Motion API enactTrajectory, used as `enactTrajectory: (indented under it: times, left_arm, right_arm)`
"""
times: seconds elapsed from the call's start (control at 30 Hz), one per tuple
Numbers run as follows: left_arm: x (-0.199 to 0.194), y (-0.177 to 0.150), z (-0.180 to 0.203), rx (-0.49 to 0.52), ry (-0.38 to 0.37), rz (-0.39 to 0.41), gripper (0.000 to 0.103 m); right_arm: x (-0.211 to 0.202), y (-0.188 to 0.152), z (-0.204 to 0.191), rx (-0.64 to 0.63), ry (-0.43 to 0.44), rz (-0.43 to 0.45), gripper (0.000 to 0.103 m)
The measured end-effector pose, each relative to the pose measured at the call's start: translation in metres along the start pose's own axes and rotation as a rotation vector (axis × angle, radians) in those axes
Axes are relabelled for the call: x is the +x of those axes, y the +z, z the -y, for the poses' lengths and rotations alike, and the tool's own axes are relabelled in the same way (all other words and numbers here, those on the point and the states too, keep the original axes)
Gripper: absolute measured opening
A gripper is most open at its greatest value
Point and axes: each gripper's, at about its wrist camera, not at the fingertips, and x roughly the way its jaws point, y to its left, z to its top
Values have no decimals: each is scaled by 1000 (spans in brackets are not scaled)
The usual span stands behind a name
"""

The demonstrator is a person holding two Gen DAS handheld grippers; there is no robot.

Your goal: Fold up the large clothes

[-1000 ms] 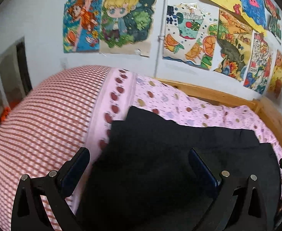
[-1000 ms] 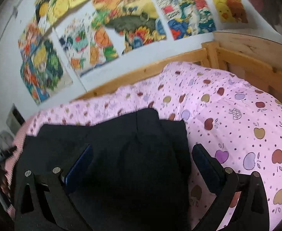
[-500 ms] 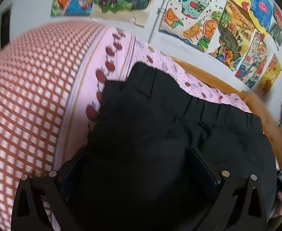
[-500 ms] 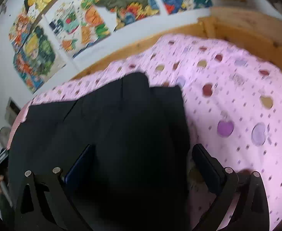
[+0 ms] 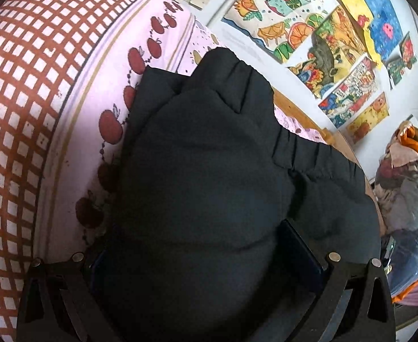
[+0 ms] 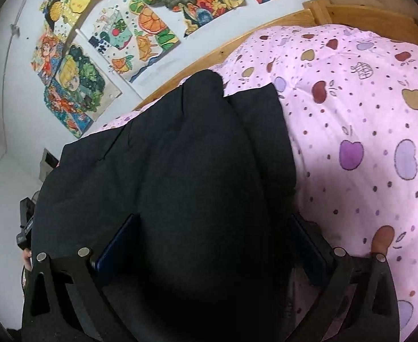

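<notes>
A black garment (image 5: pixel 209 156) with a gathered elastic waistband (image 5: pixel 308 154) lies folded on the bed. My left gripper (image 5: pixel 200 245) is pressed down over its left end, open, and a mound of black cloth bulges up between the wide-spread fingers. In the right wrist view the same garment (image 6: pixel 197 142) fills the middle. My right gripper (image 6: pixel 211 239) sits over its right end, also open, with cloth heaped between its fingers. Both jaws stand as wide as before. The fingertips are partly buried in fabric.
The bed has a pink apple-print sheet (image 6: pixel 365 114) and a red checked cover (image 5: pixel 18 99) at the left. A wooden bed frame (image 6: pixel 365 20) runs along the wall, which is hung with drawings (image 5: pixel 294 28). A pile of clothes (image 5: pixel 408 185) lies off the right side.
Both grippers have dropped down and forward onto the black garment. The cloth, flat a second ago, now bunches up between each pair of fingers. Jaw width has not changed.
</notes>
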Motion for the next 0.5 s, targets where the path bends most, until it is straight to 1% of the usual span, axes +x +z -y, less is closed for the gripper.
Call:
enactTrajectory:
  times: [0.07, 0.23, 0.5]
  left_arm:
    - [1, 0, 0, -2, 1, 1, 103]
    - [8, 3, 10, 14, 49, 5, 103]
    - [11, 3, 5, 16, 43, -1, 103]
  right_arm:
    - [2, -1, 2, 5, 12, 1, 102]
    - [7, -2, 4, 6, 10, -3, 102]
    - [9, -2, 3, 5, 14, -3, 102]
